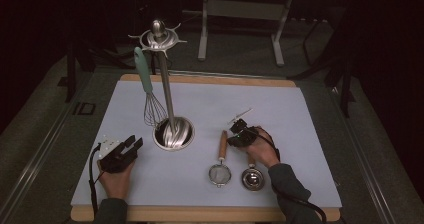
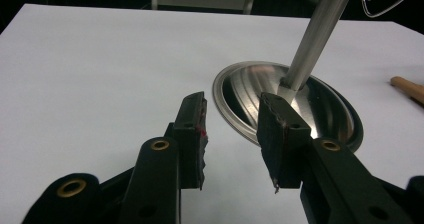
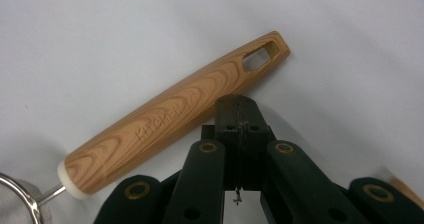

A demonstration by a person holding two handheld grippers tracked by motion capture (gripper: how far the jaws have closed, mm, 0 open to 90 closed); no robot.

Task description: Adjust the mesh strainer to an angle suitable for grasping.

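- On the pale sheet, right of centre, lies a small strainer (image 1: 220,160), its wooden handle (image 3: 175,111) pointing away from the person and its round mesh bowl nearest the table's front edge.
- The right gripper (image 1: 237,135) sits just beside the far half of that handle, on its right as seen from above; in the right gripper view its jaws are pressed fully together with nothing between them, and their tips stand right at the handle's edge, though I cannot tell if they touch it.
- Just right of the strainer, beneath the right hand (image 1: 260,149), lies a shiny metal ladle (image 1: 252,177) with its round bowl near the front edge.
- The left gripper (image 1: 129,146) rests on the sheet well to the left, jaws spread wide and empty, aimed at the steel stand's base (image 2: 287,101) close in front of them.
- That utensil stand (image 1: 165,84) is polished metal: a domed round foot, a slim upright pole and a ring of hooks on top.
- A whisk (image 1: 149,91) with a mint-green handle and wire loops hangs from one hook, down beside the pole.
- The strainer's handle is light wood with a strong grain, tapered, with a slot cut through its far end and a white collar where the wire neck joins.
- The table (image 1: 210,79) shows a wooden rim around the smooth white sheet.
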